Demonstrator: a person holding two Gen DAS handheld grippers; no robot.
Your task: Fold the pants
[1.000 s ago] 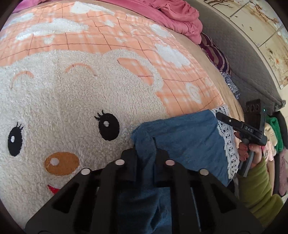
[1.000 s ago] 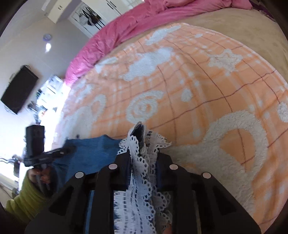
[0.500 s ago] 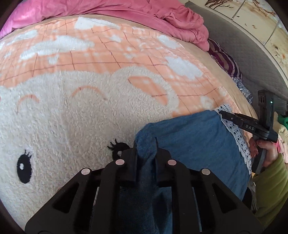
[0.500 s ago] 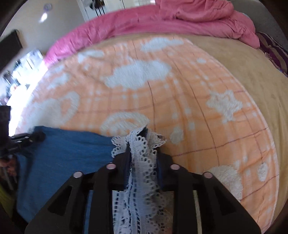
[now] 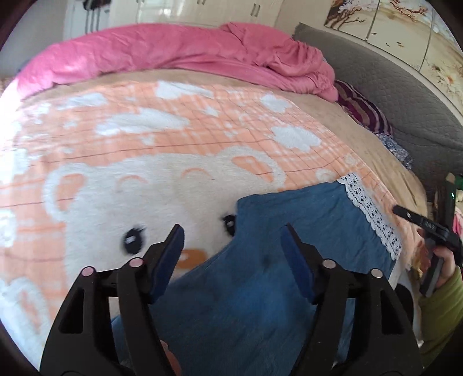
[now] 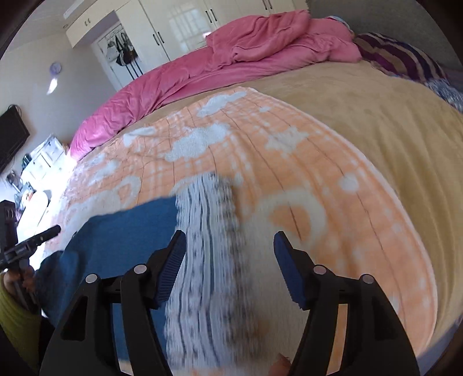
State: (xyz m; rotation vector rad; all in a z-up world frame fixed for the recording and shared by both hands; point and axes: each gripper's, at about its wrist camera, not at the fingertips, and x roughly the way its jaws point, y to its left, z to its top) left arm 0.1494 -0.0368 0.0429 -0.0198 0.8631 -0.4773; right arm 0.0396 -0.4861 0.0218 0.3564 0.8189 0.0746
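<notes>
The blue pants [image 5: 292,228] lie on the orange and white bear blanket [image 5: 173,156], with a white lace hem [image 5: 373,214] along their right edge. My left gripper [image 5: 233,241] is open above the pants' left corner and holds nothing. In the right wrist view the pants [image 6: 121,234] lie at the left and the lace hem [image 6: 211,231], blurred, runs between the fingers. My right gripper [image 6: 230,245] is open over the lace and holds nothing. The right gripper also shows at the right edge of the left wrist view [image 5: 411,218].
A pink duvet [image 5: 179,55] is heaped along the far side of the bed. A striped purple pillow [image 5: 364,112] and a grey headboard [image 5: 405,95] stand at the right. A tan sheet [image 6: 376,115] covers the right of the bed. White wardrobes [image 6: 179,26] stand behind.
Both grippers have opened and let go of the pants: the left released the blue corner, the right released the lace hem. Both have lifted back a little; the pants now lie flat.
</notes>
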